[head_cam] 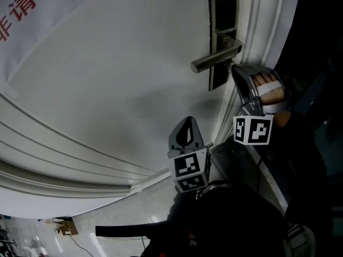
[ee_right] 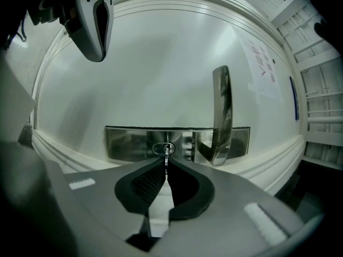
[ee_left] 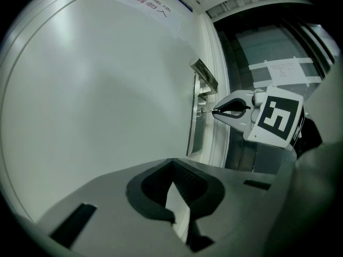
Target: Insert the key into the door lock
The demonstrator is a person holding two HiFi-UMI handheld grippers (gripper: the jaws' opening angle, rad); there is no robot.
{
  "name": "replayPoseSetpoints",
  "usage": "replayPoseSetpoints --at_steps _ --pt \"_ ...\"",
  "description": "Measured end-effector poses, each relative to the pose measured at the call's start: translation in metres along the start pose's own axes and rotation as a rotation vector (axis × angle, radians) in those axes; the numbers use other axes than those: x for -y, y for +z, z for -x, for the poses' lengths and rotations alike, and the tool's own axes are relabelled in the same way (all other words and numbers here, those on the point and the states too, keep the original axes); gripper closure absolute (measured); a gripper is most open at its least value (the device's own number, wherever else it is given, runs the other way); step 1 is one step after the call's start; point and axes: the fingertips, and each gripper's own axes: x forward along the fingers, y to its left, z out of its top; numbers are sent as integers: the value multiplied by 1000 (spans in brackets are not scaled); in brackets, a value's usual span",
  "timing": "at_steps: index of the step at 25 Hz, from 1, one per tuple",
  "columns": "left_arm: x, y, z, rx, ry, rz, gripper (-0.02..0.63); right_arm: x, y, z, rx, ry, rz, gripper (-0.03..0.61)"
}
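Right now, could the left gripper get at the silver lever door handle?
Probably yes. The left gripper hangs shut and empty off the white door, nothing between it and the free end of the silver lever door handle. The right gripper, shut on the metal key at the keyhole, sits beside the pivot end.

Red "请" on white door sign (head_cam: pixel 48 25)

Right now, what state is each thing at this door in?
Key: tip at the keyhole.
Right gripper: shut on the key.
Left gripper: shut, empty.
Door handle: not pressed down.
Door: looks shut.
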Motion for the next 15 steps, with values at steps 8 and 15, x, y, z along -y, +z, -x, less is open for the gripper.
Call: replayPoseSetpoints --at_steps 8,15 --pt "3 0 -2 -13 -16 -24 612 0 0 0 -1 -2 4 566" --pt "2 1 -1 -10 -16 -23 612 0 0 -1 -5 1 10 566"
